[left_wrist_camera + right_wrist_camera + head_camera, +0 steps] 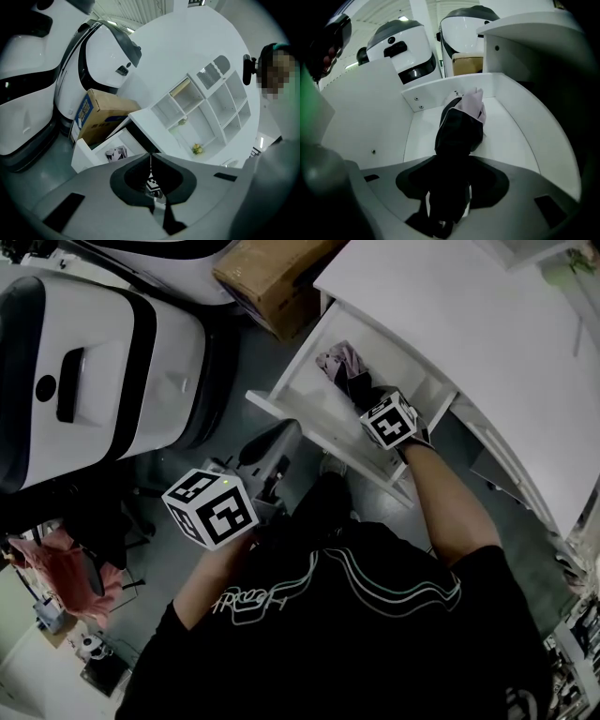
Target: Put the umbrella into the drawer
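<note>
The folded umbrella [345,367], black with a pink patterned end, lies inside the open white drawer [309,390]. My right gripper [367,395] reaches steeply down into the drawer from the front. In the right gripper view the umbrella [461,126] runs out from between the jaws of the right gripper [452,168], which are shut on its dark near end. Its pink tip rests on the drawer floor [506,131] near the back wall. My left gripper [272,451] hangs below the drawer front, shut and holding nothing. In the left gripper view the left gripper [151,161] faces the drawer [89,152] from a distance.
A cardboard box [272,277] sits on the floor beside the drawer. Large white machine shells [84,371] stand to the left. The white desk top [487,334] overhangs the drawer, with a white shelf unit [211,108] behind it. Pink cloth [66,568] lies at lower left.
</note>
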Tool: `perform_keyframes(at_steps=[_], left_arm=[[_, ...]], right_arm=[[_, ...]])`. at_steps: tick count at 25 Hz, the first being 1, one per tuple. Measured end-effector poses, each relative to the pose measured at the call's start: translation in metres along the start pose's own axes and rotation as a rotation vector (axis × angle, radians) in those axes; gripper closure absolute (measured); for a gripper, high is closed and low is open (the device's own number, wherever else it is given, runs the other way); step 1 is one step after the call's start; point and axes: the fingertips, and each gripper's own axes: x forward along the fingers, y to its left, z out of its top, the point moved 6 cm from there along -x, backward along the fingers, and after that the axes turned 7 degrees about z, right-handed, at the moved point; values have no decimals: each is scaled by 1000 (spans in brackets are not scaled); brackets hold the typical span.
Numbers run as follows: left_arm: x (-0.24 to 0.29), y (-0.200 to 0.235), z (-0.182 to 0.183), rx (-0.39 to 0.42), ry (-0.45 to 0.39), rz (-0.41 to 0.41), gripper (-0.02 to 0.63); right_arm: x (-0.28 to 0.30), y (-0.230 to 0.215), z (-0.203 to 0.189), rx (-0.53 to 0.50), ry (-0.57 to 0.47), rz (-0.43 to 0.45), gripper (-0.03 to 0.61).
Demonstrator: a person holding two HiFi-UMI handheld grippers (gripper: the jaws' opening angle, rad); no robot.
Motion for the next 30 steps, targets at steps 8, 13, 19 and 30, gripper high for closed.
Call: perform_keyframes(at_steps=[8,13,19,30], left_arm=[[-5,-5,-26,-8,9,6,591],[-10,-31,-44,26,5,-41,589],[-34,-80,-62,50,0,-109,588],[-103,-163,-99,191,-106,-164,589]], right_arm=[[-15,0,3,-24,1,-30,322],[-72,6,2,18,-157,-54,317],[-178,57,-9,109,-447,116,318],[-349,166,-52,188,-955,372,321]])
